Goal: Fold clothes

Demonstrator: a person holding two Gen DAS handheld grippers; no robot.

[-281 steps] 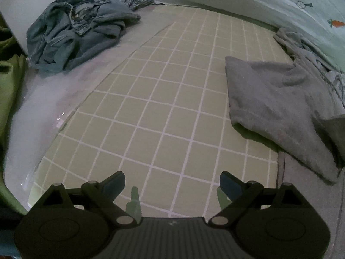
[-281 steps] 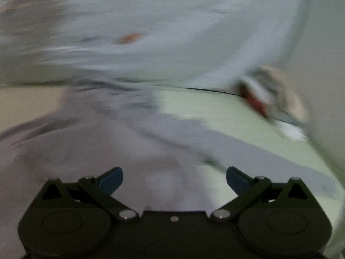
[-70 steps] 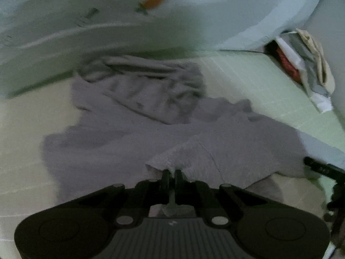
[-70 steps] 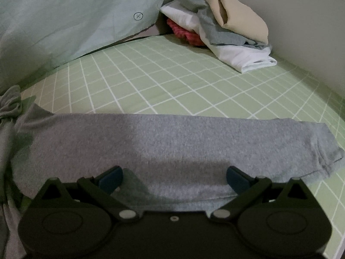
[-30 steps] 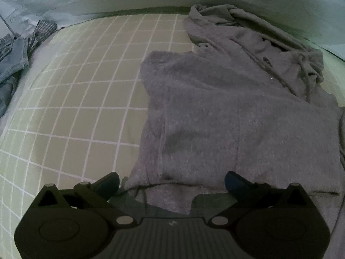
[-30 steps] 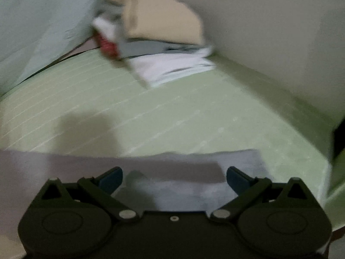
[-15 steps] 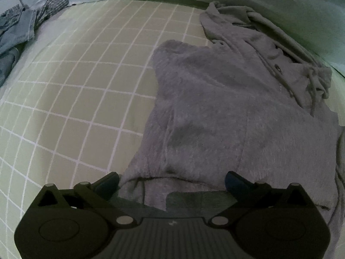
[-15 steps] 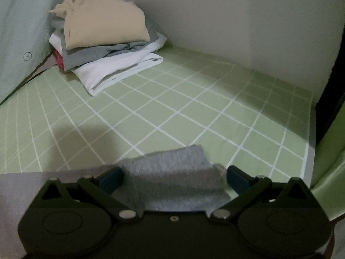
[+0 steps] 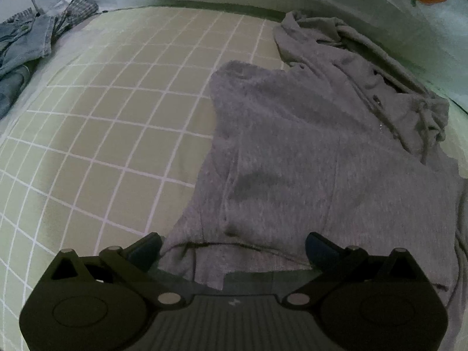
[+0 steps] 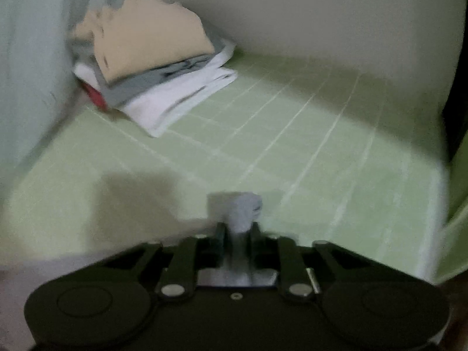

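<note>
The grey hoodie [image 9: 307, 158] lay spread on the green checked bed sheet [image 9: 117, 117], filling the centre and 3 o'clock side of the left wrist view, its hood and drawstrings bunched toward 1 o'clock. The left gripper [image 9: 232, 245] hung over the hem nearest the camera, jaws spread wide, the edge of the cloth lying between the fingers without being pinched. The right gripper [image 10: 237, 234] had just been closing and now pinched a gathered tuft of grey fabric [image 10: 238, 207], which stuck up between its fingers; this view was blurred. At 10 o'clock beyond it, a stack of folded clothes [image 10: 152, 67] sat in the corner against the wall. At 10 o'clock in the left wrist view, crumpled denim garments [image 9: 20, 46] lay at the sheet's edge.
</note>
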